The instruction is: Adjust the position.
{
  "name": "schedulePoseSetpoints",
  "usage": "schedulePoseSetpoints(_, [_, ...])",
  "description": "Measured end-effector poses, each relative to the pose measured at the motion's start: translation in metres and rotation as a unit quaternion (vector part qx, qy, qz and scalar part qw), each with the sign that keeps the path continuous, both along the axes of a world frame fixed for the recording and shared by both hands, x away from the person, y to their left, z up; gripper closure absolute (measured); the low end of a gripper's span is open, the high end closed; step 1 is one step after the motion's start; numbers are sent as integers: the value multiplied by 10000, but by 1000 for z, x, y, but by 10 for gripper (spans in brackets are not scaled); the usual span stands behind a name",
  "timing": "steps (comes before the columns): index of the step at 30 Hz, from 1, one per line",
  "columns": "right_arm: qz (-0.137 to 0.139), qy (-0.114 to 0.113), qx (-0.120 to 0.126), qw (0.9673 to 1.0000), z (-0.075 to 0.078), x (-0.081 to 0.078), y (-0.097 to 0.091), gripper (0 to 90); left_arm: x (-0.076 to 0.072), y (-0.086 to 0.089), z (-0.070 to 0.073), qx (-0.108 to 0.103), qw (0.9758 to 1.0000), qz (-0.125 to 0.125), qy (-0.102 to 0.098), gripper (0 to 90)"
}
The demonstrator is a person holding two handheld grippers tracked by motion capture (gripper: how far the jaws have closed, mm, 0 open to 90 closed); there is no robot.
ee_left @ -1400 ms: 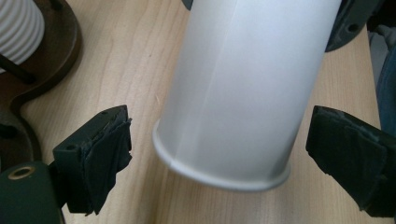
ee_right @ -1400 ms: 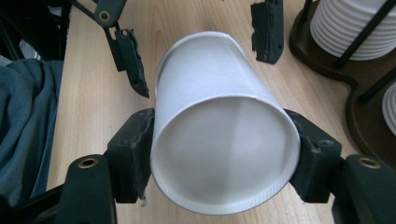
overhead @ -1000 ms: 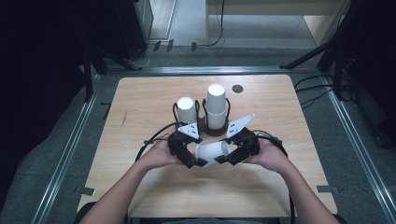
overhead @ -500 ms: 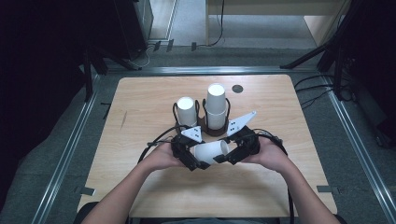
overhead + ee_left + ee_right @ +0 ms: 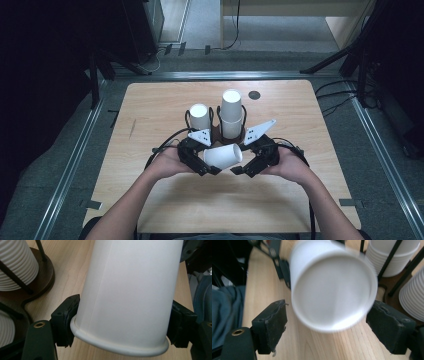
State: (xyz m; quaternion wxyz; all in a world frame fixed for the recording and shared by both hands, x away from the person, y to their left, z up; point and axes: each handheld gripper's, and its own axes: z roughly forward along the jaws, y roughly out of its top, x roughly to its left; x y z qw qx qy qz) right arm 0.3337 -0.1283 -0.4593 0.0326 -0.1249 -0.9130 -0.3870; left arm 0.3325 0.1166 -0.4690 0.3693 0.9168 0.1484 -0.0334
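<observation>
White paper cup (image 5: 223, 155) clamped in left gripper (image 5: 120, 326); right gripper (image 5: 325, 326), just opening, stands apart around its base — back off straight.

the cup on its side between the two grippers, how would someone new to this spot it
On the wooden table, just nearer the person than the dark cup rack, a single white paper cup is between the two black grippers. It alone lies sideways; the others stand stacked in the rack.

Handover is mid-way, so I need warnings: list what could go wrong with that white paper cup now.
1. The left gripper pinches the white paper cup near its rim; its jaws have just been closing and could crush the thin wall.
2. The right gripper has just opened, pads clear of the cup, so one grip carries it; it may tilt or slip.
</observation>
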Motion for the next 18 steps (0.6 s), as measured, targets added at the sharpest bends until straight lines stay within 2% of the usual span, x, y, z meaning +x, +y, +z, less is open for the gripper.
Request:
schedulePoseSetpoints(2, [9,-19,-34,10000,-1,0,0,180,0,1,2,9,10000,9,27,244])
schedulePoseSetpoints(3, [12,-32,-162,9999,-5,0,2,187,0,2,5,112,9999,-16,-11,244])
schedulePoseSetpoints(5, [20,-62,-229,9997,-7,0,3,198,0,2,6,166,9999,-43,23,244])
schedulePoseSetpoints(11, [42,-157,-378,9992,-10,0,5,213,4,1,6,614,9981,-105,1,243])
schedulePoseSetpoints(18, [89,-239,-508,9984,-14,-1,8,218,7,-3,8,766,9969,-120,144,243])
